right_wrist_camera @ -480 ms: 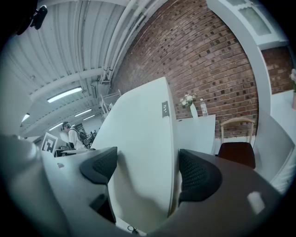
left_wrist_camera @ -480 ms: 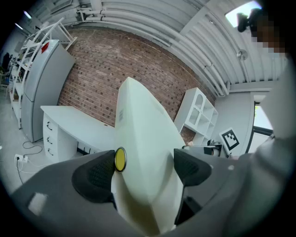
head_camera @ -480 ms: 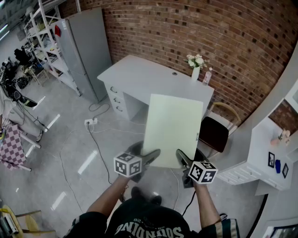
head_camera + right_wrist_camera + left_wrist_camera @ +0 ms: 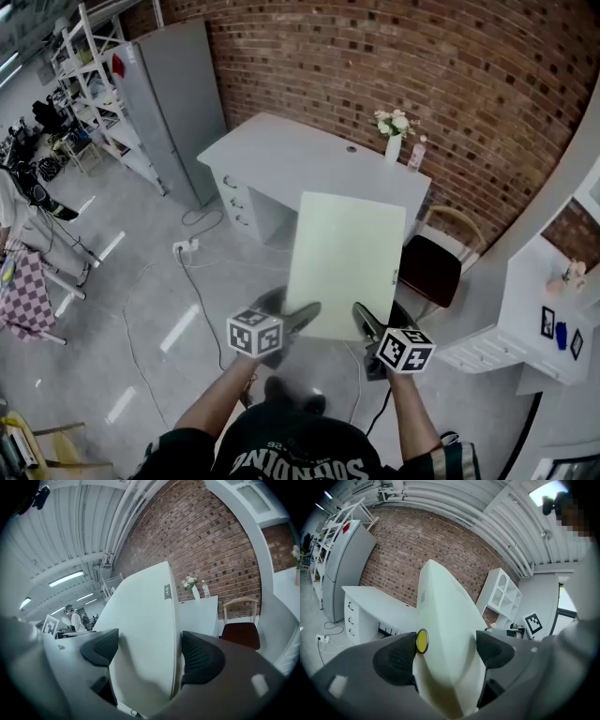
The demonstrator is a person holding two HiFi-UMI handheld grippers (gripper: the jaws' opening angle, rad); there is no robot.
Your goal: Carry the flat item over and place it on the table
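Observation:
A flat pale green board (image 4: 347, 262) hangs in the air in front of me, tilted up and away. My left gripper (image 4: 302, 315) is shut on its near left edge and my right gripper (image 4: 367, 321) on its near right edge. In the left gripper view the board (image 4: 445, 620) fills the gap between both pads of the left gripper (image 4: 447, 649). The right gripper view shows the board (image 4: 145, 625) pressed between the pads of the right gripper (image 4: 149, 656). The white desk (image 4: 281, 155) stands ahead against the brick wall.
A vase of flowers (image 4: 394, 133) and a small bottle (image 4: 415, 156) sit at the desk's far right corner. A dark chair (image 4: 431, 270) stands right of the desk. There is a grey cabinet (image 4: 178, 103) to the left, floor cables (image 4: 183, 247), and a white shelf unit (image 4: 534, 323) at right.
The board and both grippers have shifted very slightly to the left. Both grips are unchanged.

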